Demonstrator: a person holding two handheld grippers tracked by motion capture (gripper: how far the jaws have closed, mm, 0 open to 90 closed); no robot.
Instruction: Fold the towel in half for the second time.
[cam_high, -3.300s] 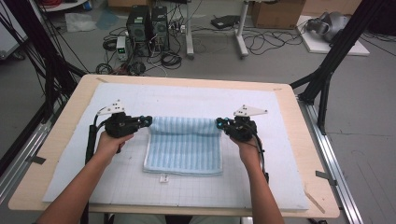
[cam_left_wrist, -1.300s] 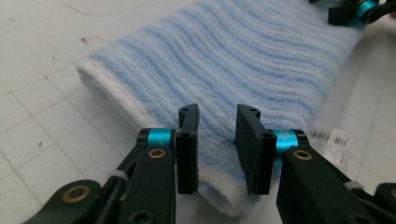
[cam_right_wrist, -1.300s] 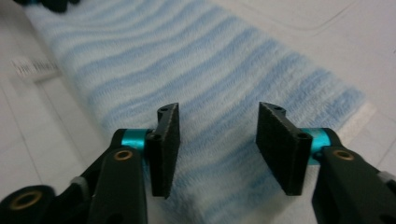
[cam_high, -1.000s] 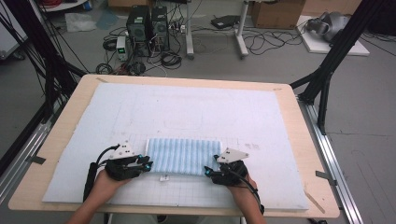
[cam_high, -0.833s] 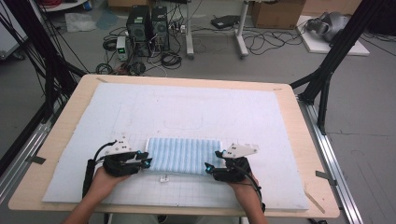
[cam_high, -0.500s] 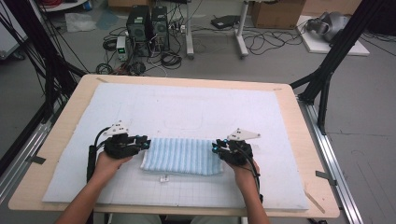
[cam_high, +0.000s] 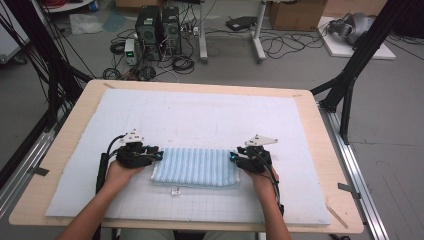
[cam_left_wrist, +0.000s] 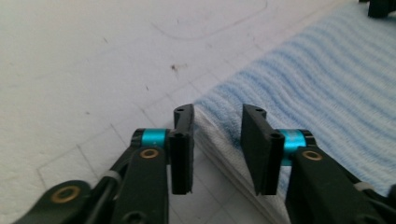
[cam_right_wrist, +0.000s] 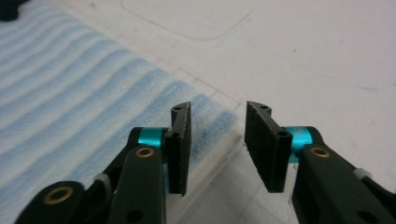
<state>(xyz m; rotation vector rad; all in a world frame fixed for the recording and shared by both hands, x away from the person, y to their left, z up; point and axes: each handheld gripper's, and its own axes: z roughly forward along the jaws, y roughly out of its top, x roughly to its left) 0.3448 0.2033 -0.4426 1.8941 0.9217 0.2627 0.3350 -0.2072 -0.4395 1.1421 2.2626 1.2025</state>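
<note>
Blue-striped terry, folded into a flat oblong, is what we have between us: the towel (cam_high: 195, 167) lies on the white foam mat (cam_high: 200, 115) near the table's front edge. We hold our left gripper (cam_high: 156, 156) at its left end and our right gripper (cam_high: 234, 159) at its right end. In the left gripper view the jaws have just been opening and stand apart astride the towel's corner (cam_left_wrist: 219, 116), pads clear of it. In the right gripper view the jaws, also just opened wider, straddle the towel's far corner (cam_right_wrist: 212, 116) without pressing.

No legible text — anywhere.
</note>
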